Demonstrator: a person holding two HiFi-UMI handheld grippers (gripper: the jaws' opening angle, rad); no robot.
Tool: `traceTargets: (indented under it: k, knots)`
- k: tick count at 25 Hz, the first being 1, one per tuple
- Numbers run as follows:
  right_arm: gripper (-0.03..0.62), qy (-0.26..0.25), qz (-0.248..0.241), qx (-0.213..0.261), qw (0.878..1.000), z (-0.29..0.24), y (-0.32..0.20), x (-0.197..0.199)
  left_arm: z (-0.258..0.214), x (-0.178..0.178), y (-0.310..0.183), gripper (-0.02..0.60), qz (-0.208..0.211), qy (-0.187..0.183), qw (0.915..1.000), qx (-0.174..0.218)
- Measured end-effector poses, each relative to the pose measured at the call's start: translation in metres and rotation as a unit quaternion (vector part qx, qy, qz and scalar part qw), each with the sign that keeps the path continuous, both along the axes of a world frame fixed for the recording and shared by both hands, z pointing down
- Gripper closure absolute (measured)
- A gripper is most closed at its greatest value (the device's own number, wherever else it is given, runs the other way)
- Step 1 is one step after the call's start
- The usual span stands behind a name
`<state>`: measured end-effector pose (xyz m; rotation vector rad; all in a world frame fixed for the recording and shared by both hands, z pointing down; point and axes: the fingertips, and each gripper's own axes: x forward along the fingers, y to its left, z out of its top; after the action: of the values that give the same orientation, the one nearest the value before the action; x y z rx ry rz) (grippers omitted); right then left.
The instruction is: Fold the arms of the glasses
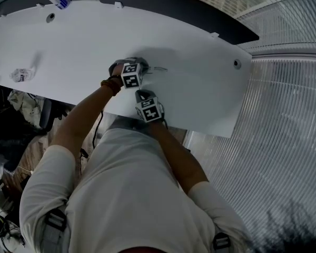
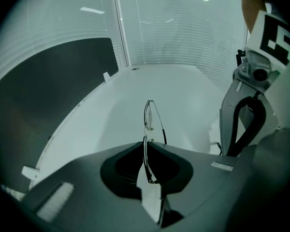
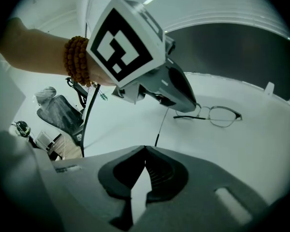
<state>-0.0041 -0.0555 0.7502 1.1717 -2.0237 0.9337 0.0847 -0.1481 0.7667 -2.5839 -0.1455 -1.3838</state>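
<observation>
While the right gripper view shows one pair of thin metal-framed glasses [image 3: 221, 115] side-on, lying on the white table [image 3: 261, 149], the left gripper view shows them edge-on. Of two grippers, the left gripper [image 2: 145, 145] pinches the frame; just beside it, the right gripper [image 3: 145, 149] is closed, empty. From the head view the glasses are a faint sliver.

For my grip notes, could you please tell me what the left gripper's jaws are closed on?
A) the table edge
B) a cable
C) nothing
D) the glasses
D: in its own view the left gripper pinches the thin frame of the glasses, which stick out ahead of its jaws.
</observation>
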Motion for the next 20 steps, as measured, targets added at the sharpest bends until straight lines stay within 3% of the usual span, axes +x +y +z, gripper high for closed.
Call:
traceTargets:
  k: [14, 20]
  knots:
    - [0.592, 0.055, 0.039, 0.000, 0.998, 0.012, -0.021, 0.072, 0.000, -0.003, 0.001, 0.551, 0.006, -0.001, 1.0000, -0.004]
    - [0.592, 0.081, 0.034, 0.001, 0.996, 0.012, -0.034, 0.092, -0.004, -0.004, 0.003, 0.555, 0.012, 0.001, 0.9999, -0.001]
